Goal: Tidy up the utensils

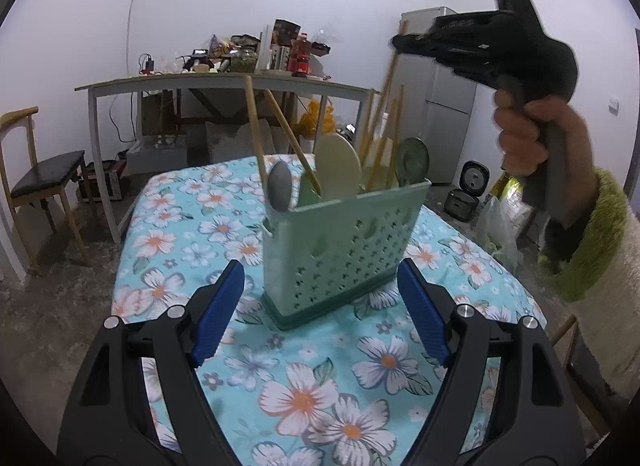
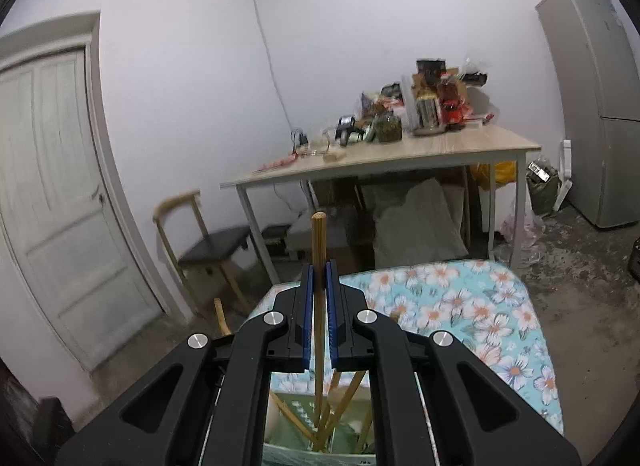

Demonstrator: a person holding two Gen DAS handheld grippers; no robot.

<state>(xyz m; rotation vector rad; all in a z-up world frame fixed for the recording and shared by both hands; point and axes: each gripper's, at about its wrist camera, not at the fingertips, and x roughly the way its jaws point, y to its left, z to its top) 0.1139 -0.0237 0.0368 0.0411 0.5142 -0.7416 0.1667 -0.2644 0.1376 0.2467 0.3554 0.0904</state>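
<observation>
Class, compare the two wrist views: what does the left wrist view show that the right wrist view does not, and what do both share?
Only the left wrist view shows the open left claw, the green holder's perforated outside, the spoons and the person's right hand. Only the right wrist view shows the door and the right claw shut on a chopstick. Both share the floral tablecloth, cluttered table and fridge.

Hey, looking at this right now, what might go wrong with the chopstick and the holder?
1. The right gripper pinches one chopstick above the crowded green holder; its lower end could snag the other sticks leaning there.
2. The left gripper is open and not touching the holder, so a snag might tip it on the tablecloth.
</observation>
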